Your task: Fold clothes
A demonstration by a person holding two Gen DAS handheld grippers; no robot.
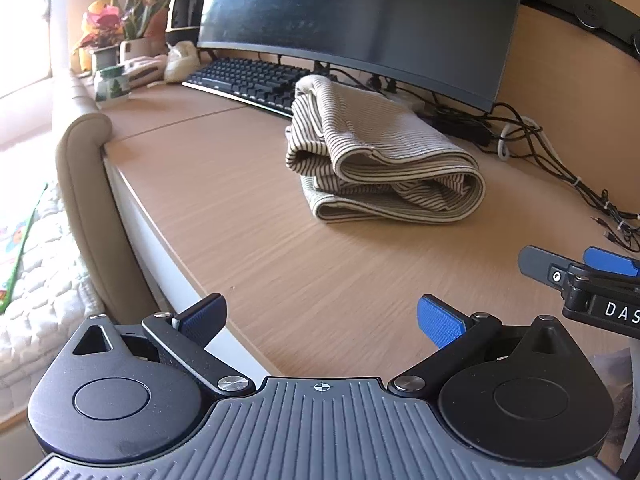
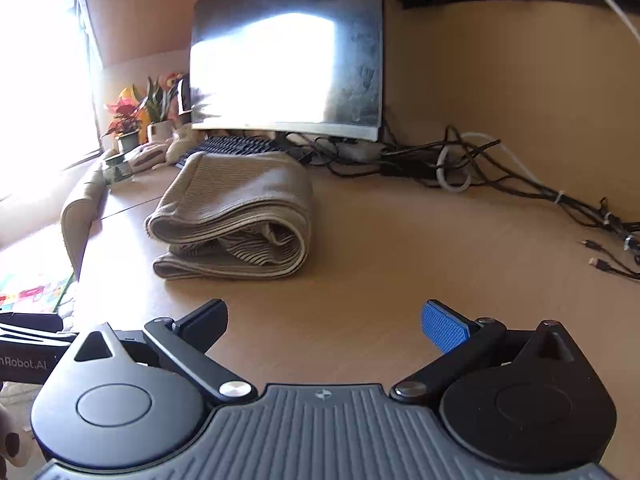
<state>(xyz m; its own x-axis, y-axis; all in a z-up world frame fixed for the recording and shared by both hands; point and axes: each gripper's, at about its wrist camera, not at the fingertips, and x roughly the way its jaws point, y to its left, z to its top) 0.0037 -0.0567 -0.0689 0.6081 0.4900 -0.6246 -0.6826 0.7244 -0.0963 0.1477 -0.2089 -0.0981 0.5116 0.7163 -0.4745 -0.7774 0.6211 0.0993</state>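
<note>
A beige garment with thin dark stripes (image 1: 380, 156) lies folded in a thick bundle on the wooden desk (image 1: 248, 216), just in front of the keyboard. It also shows in the right wrist view (image 2: 236, 216). My left gripper (image 1: 320, 320) is open and empty, low over the desk's near edge, well short of the garment. My right gripper (image 2: 324, 324) is open and empty, also short of the garment. The right gripper shows at the right edge of the left wrist view (image 1: 580, 272).
A curved monitor (image 1: 360, 20) and a black keyboard (image 1: 248, 80) stand behind the garment. Tangled cables (image 2: 500, 172) run along the back right. Potted plants (image 1: 108, 36) and a mug (image 1: 112, 88) sit at the far left. A padded headboard (image 1: 88, 184) and a bed border the desk's left edge.
</note>
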